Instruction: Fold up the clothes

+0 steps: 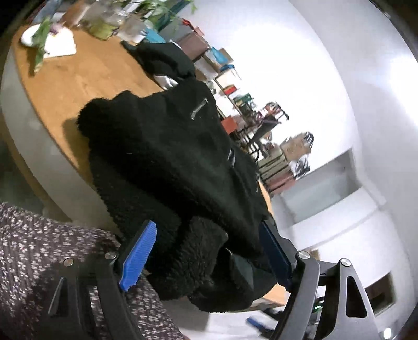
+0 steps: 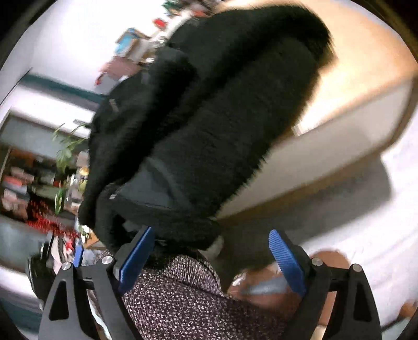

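Observation:
A black fleece jacket (image 1: 167, 157) lies bunched on the round wooden table (image 1: 86, 78), its near end hanging over the table's edge. My left gripper (image 1: 209, 256) is open, its blue pads wide apart with the jacket's hanging hem between them. In the right wrist view the same jacket (image 2: 222, 104) drapes over the table edge (image 2: 339, 125). My right gripper (image 2: 211, 259) is open and just below the jacket's lowest fold; whether it touches is unclear. The view is blurred.
A second dark garment (image 1: 162, 57) lies further back on the table, with a white cloth (image 1: 60, 44) and plants (image 1: 109, 15) beyond. The person's speckled clothing (image 1: 39, 261) fills the lower left. Shelves and boxes (image 1: 250, 109) line the far wall.

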Tool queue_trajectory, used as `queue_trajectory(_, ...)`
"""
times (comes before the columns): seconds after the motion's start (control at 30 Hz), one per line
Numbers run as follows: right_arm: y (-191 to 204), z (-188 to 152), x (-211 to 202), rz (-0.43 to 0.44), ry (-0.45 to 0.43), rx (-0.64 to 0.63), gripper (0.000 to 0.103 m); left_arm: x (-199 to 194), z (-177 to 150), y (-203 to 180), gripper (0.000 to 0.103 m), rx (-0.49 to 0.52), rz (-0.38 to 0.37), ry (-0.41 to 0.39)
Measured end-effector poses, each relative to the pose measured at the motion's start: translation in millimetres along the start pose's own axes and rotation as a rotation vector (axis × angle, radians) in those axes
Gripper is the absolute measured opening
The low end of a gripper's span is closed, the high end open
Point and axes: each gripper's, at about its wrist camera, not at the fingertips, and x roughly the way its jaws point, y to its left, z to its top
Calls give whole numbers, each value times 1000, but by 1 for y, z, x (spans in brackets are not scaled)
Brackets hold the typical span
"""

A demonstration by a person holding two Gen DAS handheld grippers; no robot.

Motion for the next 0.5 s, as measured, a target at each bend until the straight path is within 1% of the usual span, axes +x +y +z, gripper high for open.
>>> queue_trajectory(0.1, -13, -5, 18, 15, 51, 73, 92, -3, 2, 11, 81, -21, 0, -18)
queue_trajectory(0.23, -19, -6, 26, 57, 43, 101, 92, -2, 6, 23, 81, -47, 9, -12)
queue_trajectory(0.3, -18, -5, 28, 99, 17, 85, 92, -6, 6, 27, 81, -55, 8, -27)
queue_trajectory(0.43, -19, -5, 40, 203, -3, 82, 92, -13, 5, 29, 81, -59, 2, -52)
queue_trajectory(0.5, -20, -7, 46, 256, -2, 94, 92, -15, 3, 27, 81, -63, 13, -57)
